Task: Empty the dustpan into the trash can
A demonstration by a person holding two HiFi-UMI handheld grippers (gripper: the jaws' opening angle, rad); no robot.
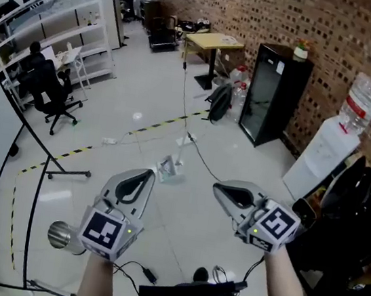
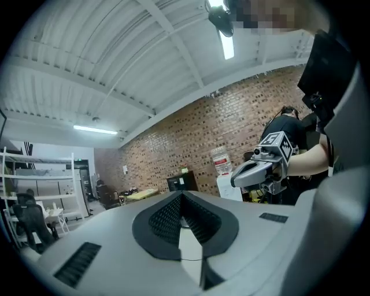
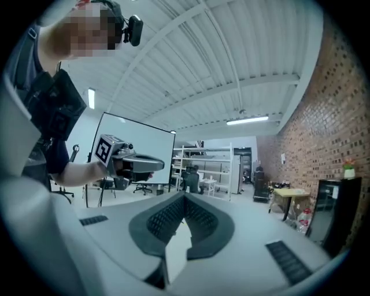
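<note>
Nothing is started: the left gripper (image 1: 145, 178) and right gripper (image 1: 222, 191) hang closed and empty. A pale thing (image 1: 169, 168) on the floor (image 1: 124, 142) ahead, between them, may be the dustpan. Next comes reaching it and opening.

Hard-to-see bits in the head view

A shiny round thing (image 1: 58, 235) at 8 o'clock is half hidden behind the left gripper (image 1: 149, 173). A small pale thing (image 1: 169, 169) near the middle is too small to tell. The left arm (image 1: 94, 283) and right arm (image 1: 285, 288) are cut off at 6 o'clock. A big dark thing (image 1: 353, 222) runs off at 3 o'clock.
</note>
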